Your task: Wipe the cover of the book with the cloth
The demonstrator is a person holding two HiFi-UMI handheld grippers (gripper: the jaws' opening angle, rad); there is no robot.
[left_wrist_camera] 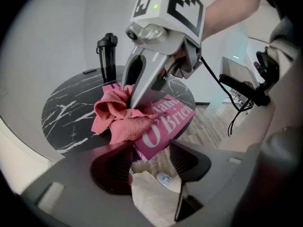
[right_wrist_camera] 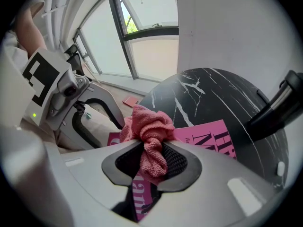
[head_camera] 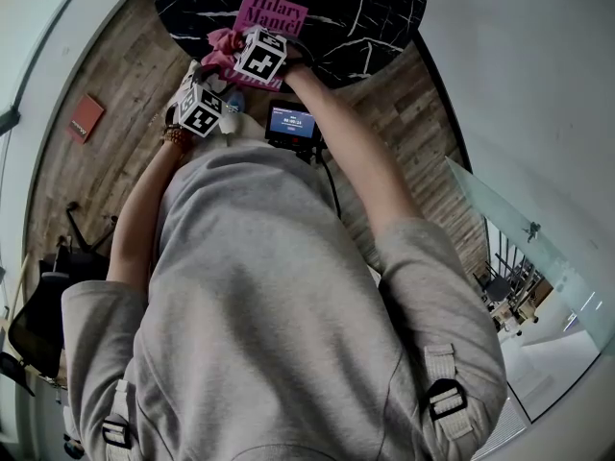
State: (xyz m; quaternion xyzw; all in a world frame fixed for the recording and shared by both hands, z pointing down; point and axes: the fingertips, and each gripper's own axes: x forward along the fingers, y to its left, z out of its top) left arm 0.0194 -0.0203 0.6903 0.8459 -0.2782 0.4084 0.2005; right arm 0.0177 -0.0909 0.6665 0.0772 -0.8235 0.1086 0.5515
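**Right gripper has the cloth down on the cover**

The right gripper (right_wrist_camera: 152, 162) is clamped hard on the pink cloth (right_wrist_camera: 149, 126). A fold of it is pinched between the two jaws and the rest bunches up just ahead of them. That bundle sits on the pink book (right_wrist_camera: 213, 136), which lies flat with its cover up at the near edge of the round black marble table (right_wrist_camera: 199, 93). From the left gripper view the cloth spills partly off the book and onto the tabletop beside it.

Over on the other side, the left gripper (left_wrist_camera: 150, 162) hangs just short of the table's edge, jaws spread wide and gripping nothing. Between them you see only the floor below and a shoe (left_wrist_camera: 164, 178). Its jaws point towards the book's near corner without touching it.

A black bottle (left_wrist_camera: 107, 56) stands upright at the far side of the table, well clear of the book. In the head view a small lit screen (head_camera: 293, 123) sits between the person's forearms, and a flat red object (head_camera: 86, 117) lies on the wooden floor off to the left.
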